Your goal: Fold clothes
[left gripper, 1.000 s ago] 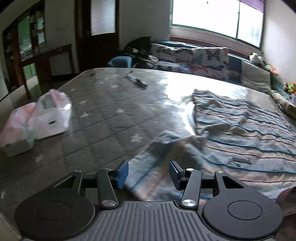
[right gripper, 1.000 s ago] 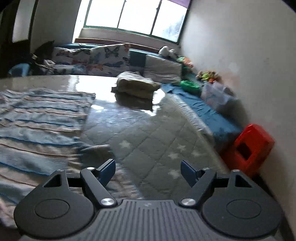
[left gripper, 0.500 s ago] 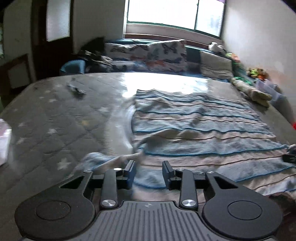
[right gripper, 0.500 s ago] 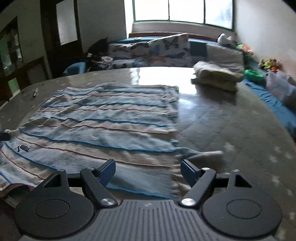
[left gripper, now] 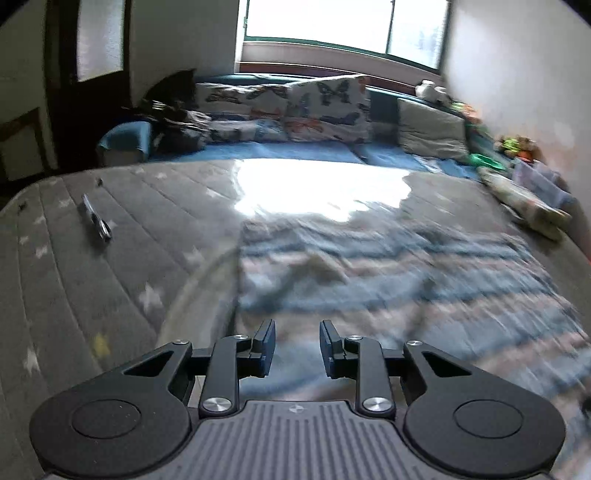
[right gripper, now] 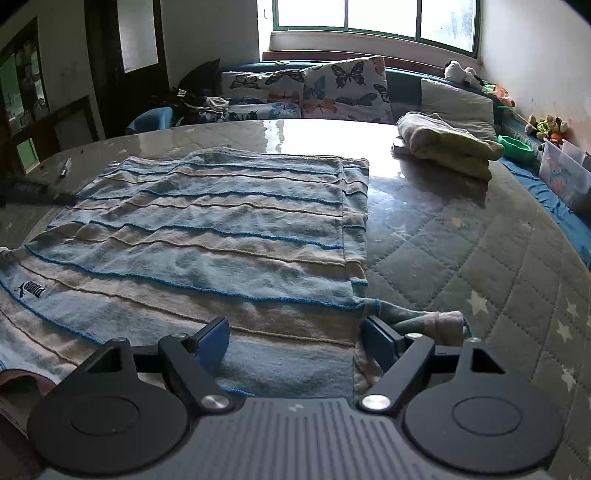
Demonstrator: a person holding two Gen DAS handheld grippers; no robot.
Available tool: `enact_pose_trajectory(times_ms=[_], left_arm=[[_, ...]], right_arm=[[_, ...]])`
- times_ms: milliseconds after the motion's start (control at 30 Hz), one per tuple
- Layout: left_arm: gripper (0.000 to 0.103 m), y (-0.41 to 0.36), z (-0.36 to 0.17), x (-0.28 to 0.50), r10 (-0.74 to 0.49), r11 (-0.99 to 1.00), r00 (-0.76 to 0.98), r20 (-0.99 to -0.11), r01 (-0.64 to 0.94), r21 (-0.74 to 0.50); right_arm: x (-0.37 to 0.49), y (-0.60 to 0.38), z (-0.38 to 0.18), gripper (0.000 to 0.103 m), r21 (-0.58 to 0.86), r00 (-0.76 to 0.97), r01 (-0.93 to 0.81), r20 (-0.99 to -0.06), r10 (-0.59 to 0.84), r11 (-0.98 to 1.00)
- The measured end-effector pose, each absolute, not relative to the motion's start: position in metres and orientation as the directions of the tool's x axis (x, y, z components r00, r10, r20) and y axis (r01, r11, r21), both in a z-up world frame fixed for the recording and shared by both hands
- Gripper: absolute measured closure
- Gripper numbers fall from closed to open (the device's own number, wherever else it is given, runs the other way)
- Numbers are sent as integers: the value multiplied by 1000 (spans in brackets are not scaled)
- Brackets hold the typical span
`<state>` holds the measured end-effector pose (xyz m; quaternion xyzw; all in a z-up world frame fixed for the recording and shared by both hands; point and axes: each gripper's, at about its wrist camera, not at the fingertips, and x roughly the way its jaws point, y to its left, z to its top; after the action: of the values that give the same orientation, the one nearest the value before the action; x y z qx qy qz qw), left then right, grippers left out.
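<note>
A striped blue-and-beige sweater (right gripper: 207, 236) lies spread flat on a grey star-quilted mattress (right gripper: 480, 266), its dark logo (right gripper: 32, 290) near the left edge in the right wrist view and one sleeve (right gripper: 417, 317) trailing off to the right. The right tongs (right gripper: 295, 338) stand wide apart over the near hem of the sweater, one finger above the fabric and the other just beside the sleeve, with nothing pressed between them. The left tongs (left gripper: 297, 347) are drawn in to a narrow gap, having closed further within the last second; the left wrist view is blurred, and whether cloth is caught between them cannot be told. In that view the sweater (left gripper: 388, 273) stretches ahead and to the right of the tongs. A small dark tool (left gripper: 96, 223) rests on the mattress (left gripper: 92, 295) to the left, well apart from the sweater. A folded yellow-green garment (right gripper: 447, 147) sits at the far right of the mattress, near butterfly-print cushions (right gripper: 332, 88) under the window (right gripper: 373, 18).
</note>
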<state>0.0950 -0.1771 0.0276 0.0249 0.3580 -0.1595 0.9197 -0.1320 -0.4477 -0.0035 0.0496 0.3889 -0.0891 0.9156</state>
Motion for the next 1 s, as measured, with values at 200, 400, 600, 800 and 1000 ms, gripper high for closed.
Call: enact_pose_trajectory(times_ms=[200,400,600,800,1000], left_arm=[[62,-182,18,140,-215,967,699,-682,248,-50],[92,-184,8,151,-268,952,656,-705,294,-89],[95,-180,9,150,-238,962,695,-678,263,-68],[77,-175,15,145,-182,974,718,-671,225,-24],[78,-174,31,98,-239,956,710,-662,292,-31]], right_arm=[[-131,-446,-4,21,10,679,198,-723,-130,980],[-131,-445,-4,21,3,678,194,-723,-132,981],[-132,-445,-5,20,5,684,195,-718,-132,981],[-140,-445,-2,20,15,692,196,-710,-127,981],[-155,-439,3,21,28,701,179,-705,-108,983]])
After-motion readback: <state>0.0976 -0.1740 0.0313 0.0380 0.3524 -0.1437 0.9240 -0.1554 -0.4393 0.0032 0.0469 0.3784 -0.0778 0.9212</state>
